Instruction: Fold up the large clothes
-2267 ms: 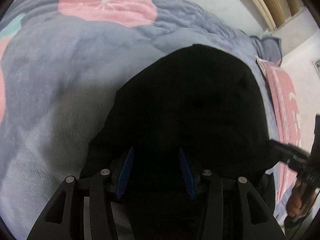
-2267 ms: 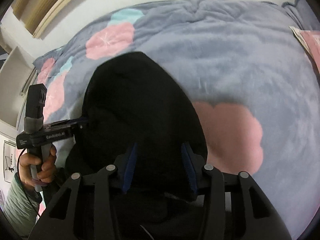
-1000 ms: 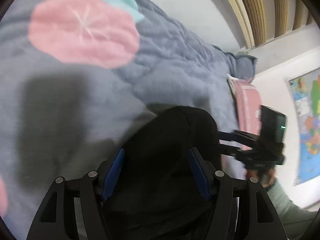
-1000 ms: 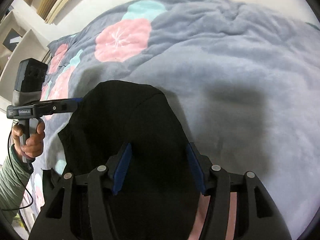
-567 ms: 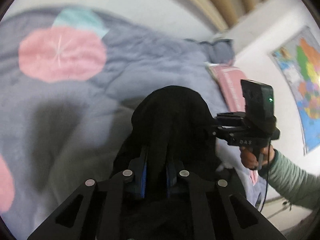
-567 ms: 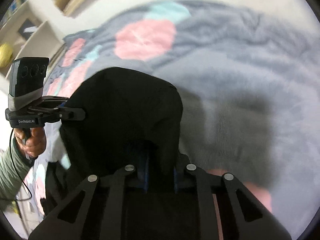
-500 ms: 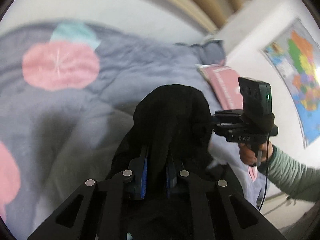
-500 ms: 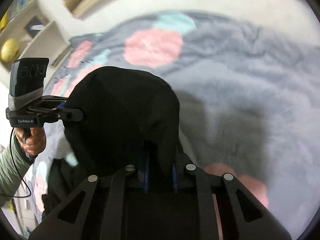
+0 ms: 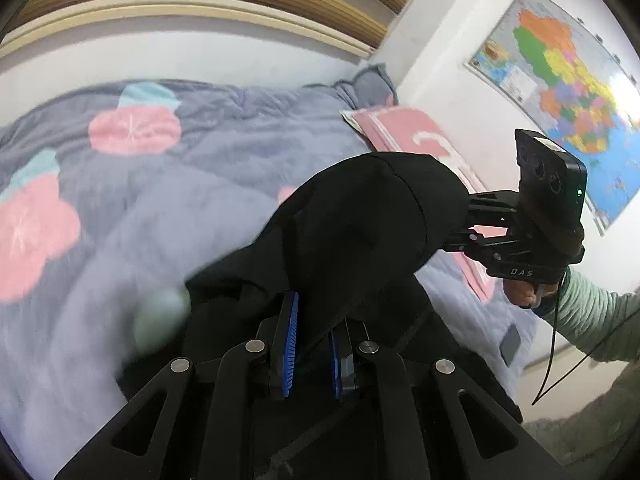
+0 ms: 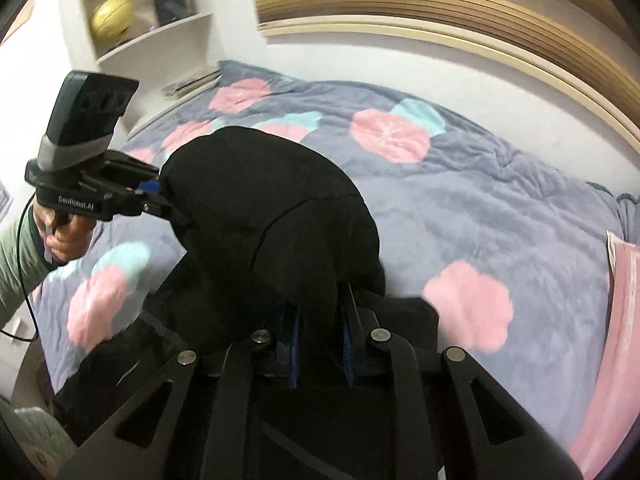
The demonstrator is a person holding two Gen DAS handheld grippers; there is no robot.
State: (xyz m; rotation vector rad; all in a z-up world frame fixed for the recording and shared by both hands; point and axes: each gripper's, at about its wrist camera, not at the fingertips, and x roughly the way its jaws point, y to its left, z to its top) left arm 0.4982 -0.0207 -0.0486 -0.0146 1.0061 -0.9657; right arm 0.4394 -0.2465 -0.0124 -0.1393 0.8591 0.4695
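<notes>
- In the right wrist view, at the far left, the person's left hand point(image 10: 64, 236) holds the left gripper point(image 10: 154, 196), and its tips sink into one side of the black garment point(image 10: 272, 216).
- Behind that hand is a white shelf point(image 10: 152, 36) with a yellow ball point(image 10: 111, 14) on it.
- The black garment is held up in a round hump above the bed, and its lower part hangs down toward the cameras.
- In the left wrist view, the left gripper's blue pads point(image 9: 290, 344) are pressed close together with a fold of the black cloth pinched between them.
- Under the garment lies a gray-blue blanket point(image 9: 192, 168) with pink flowers point(image 9: 134, 130) and some light green patches.
- In the right wrist view, the right gripper point(image 10: 320, 344) also has its blue pads close together, pinching black cloth.
- In the left wrist view, the right gripper point(image 9: 460, 232) reaches into the garment's right side, held by the right hand point(image 9: 520, 296) in a light green sleeve.
- A pink pillow point(image 9: 404, 132) lies on the bed behind the garment, on the right.
- A bright map point(image 9: 560, 80) hangs on the white wall at the far right.
</notes>
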